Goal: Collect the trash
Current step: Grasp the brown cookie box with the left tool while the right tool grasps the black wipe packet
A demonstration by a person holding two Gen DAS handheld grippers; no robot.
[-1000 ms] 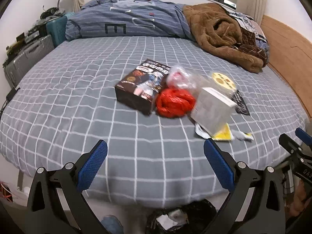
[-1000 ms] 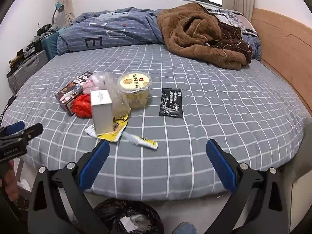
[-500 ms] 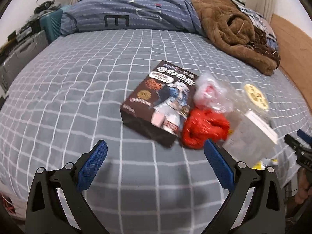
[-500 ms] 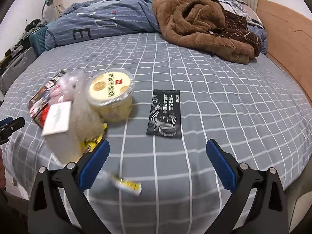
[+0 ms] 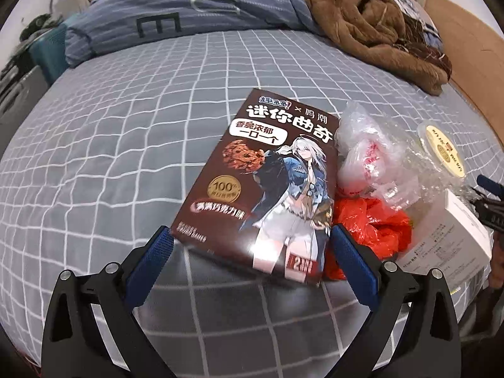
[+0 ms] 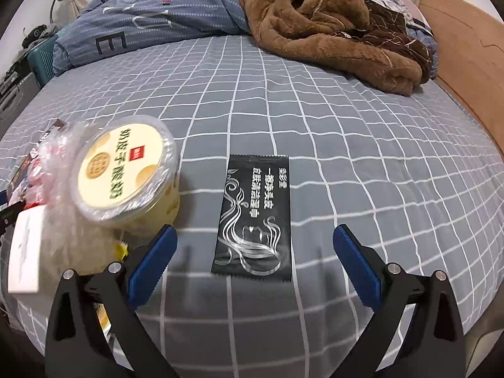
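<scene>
Fingers spread over bed litter

Left gripper [image 5: 249, 245] gapes around the cookie box's [image 5: 267, 182] near end, red bag [image 5: 371, 226] beside. Right gripper [image 6: 254, 242] hangs wide open over the black sachet [image 6: 255, 214]; yogurt tub [image 6: 126, 170] left, brown blanket [image 6: 330, 22] beyond.

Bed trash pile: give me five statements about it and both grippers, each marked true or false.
1. The left gripper is open, its jaws on either side of the near end of the cookie box. True.
2. The right gripper is shut on the black sachet. False: it is open, and the sachet lies flat on the bed.
3. The yogurt cup has its lid on. True.
4. The red plastic bag lies left of the cookie box. False: it is on its right.
5. The brown blanket covers the sachet. False: it lies far behind.
</scene>
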